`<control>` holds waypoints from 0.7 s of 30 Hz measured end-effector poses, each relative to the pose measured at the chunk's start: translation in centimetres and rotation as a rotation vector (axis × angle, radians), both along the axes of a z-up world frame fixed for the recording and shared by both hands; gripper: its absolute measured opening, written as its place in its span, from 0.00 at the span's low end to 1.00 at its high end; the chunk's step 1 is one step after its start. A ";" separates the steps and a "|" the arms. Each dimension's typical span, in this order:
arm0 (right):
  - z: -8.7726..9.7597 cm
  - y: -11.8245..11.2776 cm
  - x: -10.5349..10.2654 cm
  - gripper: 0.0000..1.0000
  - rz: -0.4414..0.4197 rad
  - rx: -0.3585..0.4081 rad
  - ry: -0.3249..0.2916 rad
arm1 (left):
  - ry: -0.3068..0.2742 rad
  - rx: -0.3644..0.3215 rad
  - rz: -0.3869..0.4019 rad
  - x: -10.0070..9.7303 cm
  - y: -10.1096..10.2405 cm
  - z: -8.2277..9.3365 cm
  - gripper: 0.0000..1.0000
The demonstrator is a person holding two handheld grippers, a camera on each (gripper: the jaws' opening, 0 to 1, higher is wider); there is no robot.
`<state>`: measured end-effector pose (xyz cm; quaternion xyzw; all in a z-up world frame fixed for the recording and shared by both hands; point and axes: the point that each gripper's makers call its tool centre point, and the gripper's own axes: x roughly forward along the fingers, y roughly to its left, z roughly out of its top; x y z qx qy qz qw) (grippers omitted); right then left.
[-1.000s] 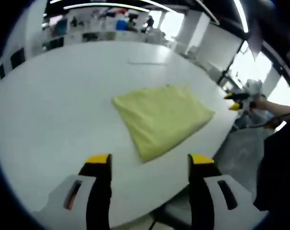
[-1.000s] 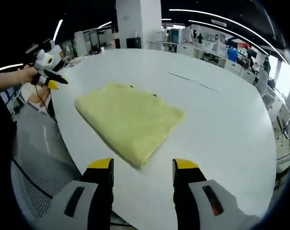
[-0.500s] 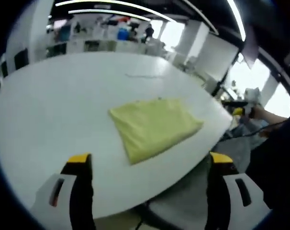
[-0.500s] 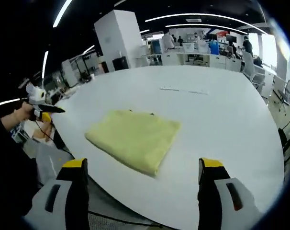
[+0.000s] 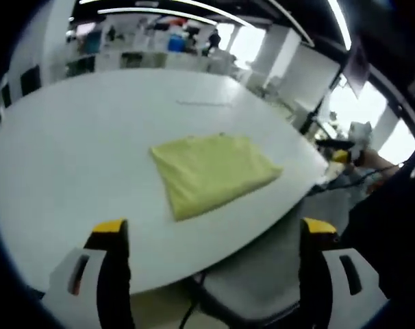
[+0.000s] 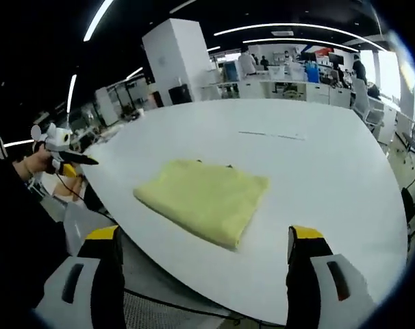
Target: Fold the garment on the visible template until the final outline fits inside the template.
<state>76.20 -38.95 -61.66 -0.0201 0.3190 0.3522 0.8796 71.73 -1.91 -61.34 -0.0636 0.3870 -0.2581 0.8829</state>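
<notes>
garment [image 5: 211, 173]: folded yellow square, lying flat on the white table [image 5: 70, 144], near its edge
my left gripper [image 5: 211, 236]: jaws wide, empty
my right gripper [image 6: 202, 243]: same
step: keep clear, check outline fits

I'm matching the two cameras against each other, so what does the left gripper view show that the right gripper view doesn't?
Left gripper view alone: the right gripper, held out past the table's edge, and the grey chair seat between this view's own wide-open jaws. Right gripper view alone: the left gripper in a hand, and a white pillar behind the table. Both share the folded yellow garment lying flat, untouched, on the white round table, and a thin pale strip beyond it.
</notes>
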 end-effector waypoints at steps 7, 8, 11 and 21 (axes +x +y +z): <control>0.3 -0.3 0.3 1.00 -0.017 0.013 -0.007 | 0.006 0.018 -0.008 0.9 0.3 -0.2 1.00; 0.4 -0.3 0.5 1.00 -0.016 0.012 -0.009 | 0.002 0.015 -0.009 1.1 0.1 -0.1 1.00; 0.7 -0.3 1.1 1.00 -0.022 0.021 -0.023 | -0.004 0.009 -0.017 1.4 -0.2 0.0 1.00; 0.1 0.2 0.8 1.00 -0.018 0.030 -0.004 | 0.003 0.023 -0.044 1.3 -0.8 -0.5 1.00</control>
